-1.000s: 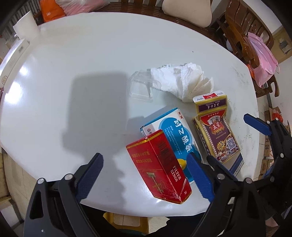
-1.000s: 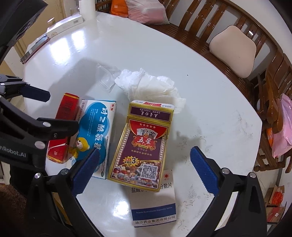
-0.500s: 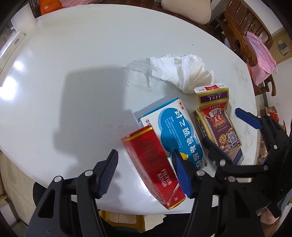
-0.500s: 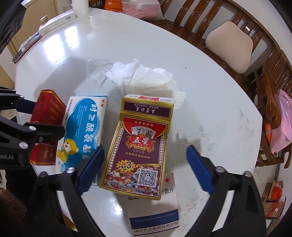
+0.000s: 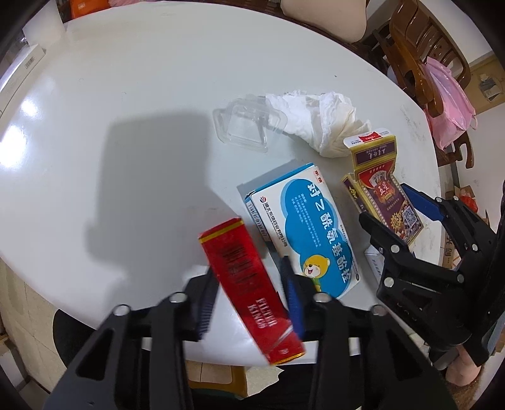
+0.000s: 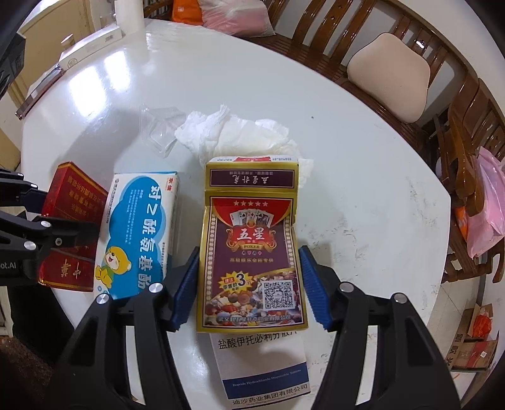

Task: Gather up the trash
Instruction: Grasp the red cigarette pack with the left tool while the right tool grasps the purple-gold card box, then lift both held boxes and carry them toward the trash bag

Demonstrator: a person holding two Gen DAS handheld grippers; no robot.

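Note:
My left gripper (image 5: 249, 299) is shut on the red cigarette box (image 5: 249, 284), which sticks out over the near edge of the white table (image 5: 126, 157). My right gripper (image 6: 249, 287) has its blue pads on both sides of the purple and gold poker card box (image 6: 249, 249), which lies on a white medicine box (image 6: 262, 366). I cannot tell if the pads press it. A blue and white medicine box (image 6: 139, 233) lies between the two. Crumpled white tissue (image 6: 236, 135) and a clear plastic tray (image 5: 249, 126) lie further back.
Wooden chairs (image 6: 467, 157) with a beige cushion (image 6: 391, 85) ring the far side. A pink bag (image 6: 486, 202) hangs at the right. Flat boxes (image 6: 88, 50) and a paper roll (image 6: 129, 19) sit at the table's far left edge. Cardboard boxes (image 6: 476, 343) lie on the floor.
My left gripper closed from wide open onto the red cigarette box. My right gripper moved forward and narrowed around the poker card box.

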